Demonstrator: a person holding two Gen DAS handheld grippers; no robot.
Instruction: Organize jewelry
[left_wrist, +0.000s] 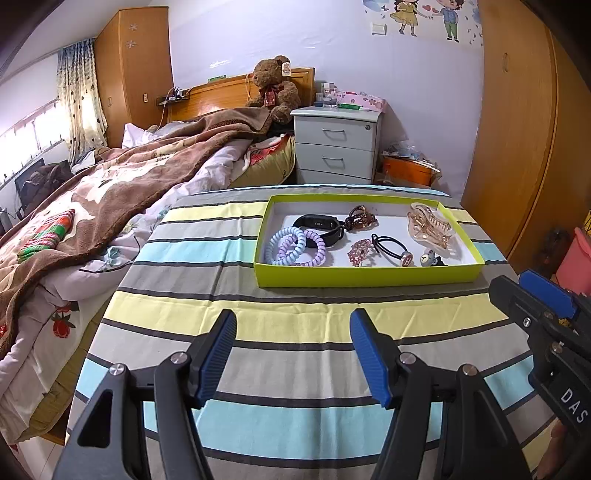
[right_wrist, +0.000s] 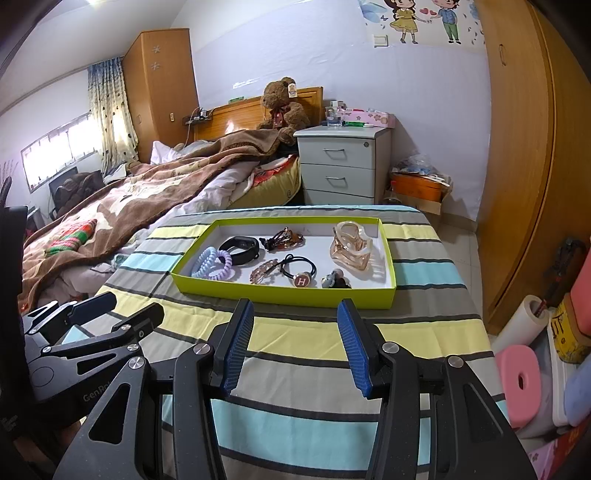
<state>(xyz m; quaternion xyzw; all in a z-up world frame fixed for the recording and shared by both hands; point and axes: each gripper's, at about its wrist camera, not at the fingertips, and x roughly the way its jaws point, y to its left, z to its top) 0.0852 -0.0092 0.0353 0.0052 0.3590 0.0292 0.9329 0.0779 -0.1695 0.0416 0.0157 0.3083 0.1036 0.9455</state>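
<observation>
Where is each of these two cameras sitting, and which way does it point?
Left wrist view: rides on the left hand-held gripper, facing the lime tray on the striped cloth; its open fingers show, with the right hand-held gripper at the right edge.
Right wrist view: rides on the right hand-held gripper, facing the same tray; the left one shows at the left.
Shared: tray, cloth, teddy bear.

"H" marks the hair tie charm (right_wrist: 302, 281); "DAS" the right claw (left_wrist: 537, 295).
</observation>
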